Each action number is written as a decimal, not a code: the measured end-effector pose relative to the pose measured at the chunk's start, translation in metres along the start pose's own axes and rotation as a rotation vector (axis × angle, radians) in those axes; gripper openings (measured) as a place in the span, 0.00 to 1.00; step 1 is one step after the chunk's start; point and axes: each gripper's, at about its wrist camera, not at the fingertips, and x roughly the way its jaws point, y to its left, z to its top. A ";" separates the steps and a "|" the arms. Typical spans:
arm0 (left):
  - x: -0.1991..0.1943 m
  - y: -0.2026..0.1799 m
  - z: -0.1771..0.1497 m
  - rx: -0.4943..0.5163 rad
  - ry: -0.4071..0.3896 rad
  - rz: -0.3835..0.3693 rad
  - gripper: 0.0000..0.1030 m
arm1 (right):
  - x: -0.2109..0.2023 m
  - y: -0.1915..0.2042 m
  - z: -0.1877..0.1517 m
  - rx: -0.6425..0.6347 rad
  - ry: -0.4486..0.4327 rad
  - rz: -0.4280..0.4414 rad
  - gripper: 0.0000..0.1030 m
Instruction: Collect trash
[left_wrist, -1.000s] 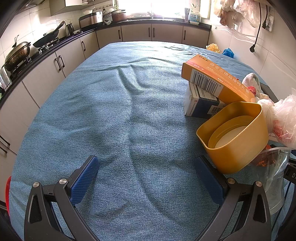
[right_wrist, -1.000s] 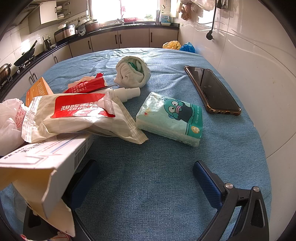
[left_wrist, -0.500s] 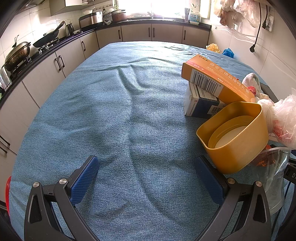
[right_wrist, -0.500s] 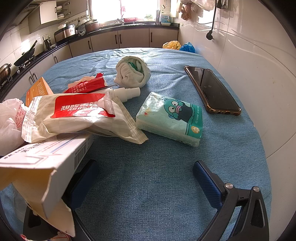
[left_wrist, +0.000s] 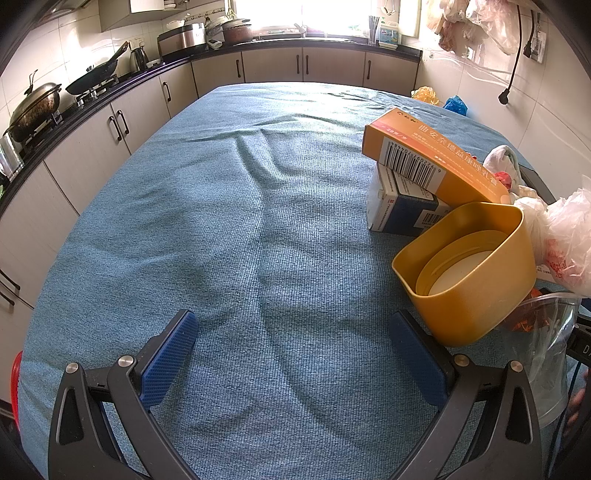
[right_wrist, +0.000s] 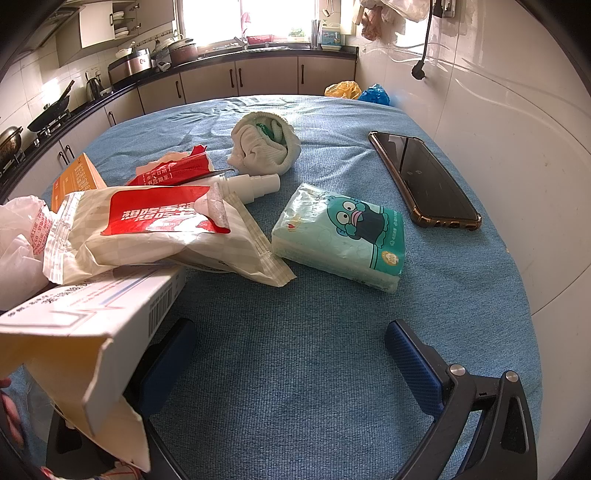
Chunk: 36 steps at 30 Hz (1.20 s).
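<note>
My left gripper (left_wrist: 293, 354) is open and empty over the blue tablecloth (left_wrist: 221, 206). To its right lie a yellow tub (left_wrist: 476, 273), an orange box (left_wrist: 436, 158) leaning on a blue-white box (left_wrist: 399, 206), and crumpled plastic bags (left_wrist: 561, 236). My right gripper (right_wrist: 291, 358) is open and empty. In front of it lie a torn white carton (right_wrist: 81, 328), a red-and-white wrapper (right_wrist: 162, 232), a torn red packet (right_wrist: 173, 170), a white spray bottle (right_wrist: 251, 184), a green tissue pack (right_wrist: 343, 236) and a rolled white cloth (right_wrist: 266, 144).
A phone (right_wrist: 421, 177) lies at the right by the tiled wall (right_wrist: 498, 110). A clear plastic container (left_wrist: 550, 350) stands at the left view's right edge. Kitchen cabinets (left_wrist: 303, 66) and a stove with pans (left_wrist: 37, 107) ring the table. Yellow and blue bags (right_wrist: 358, 90) lie beyond.
</note>
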 end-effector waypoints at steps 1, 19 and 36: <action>0.000 0.000 0.000 0.000 0.001 0.000 1.00 | 0.000 0.000 0.000 0.003 0.012 0.002 1.00; -0.030 0.018 -0.009 -0.034 -0.051 -0.028 1.00 | -0.034 -0.007 -0.034 0.074 0.070 -0.005 1.00; -0.177 0.054 -0.052 -0.084 -0.309 0.068 1.00 | -0.182 0.020 -0.059 0.076 -0.419 0.061 1.00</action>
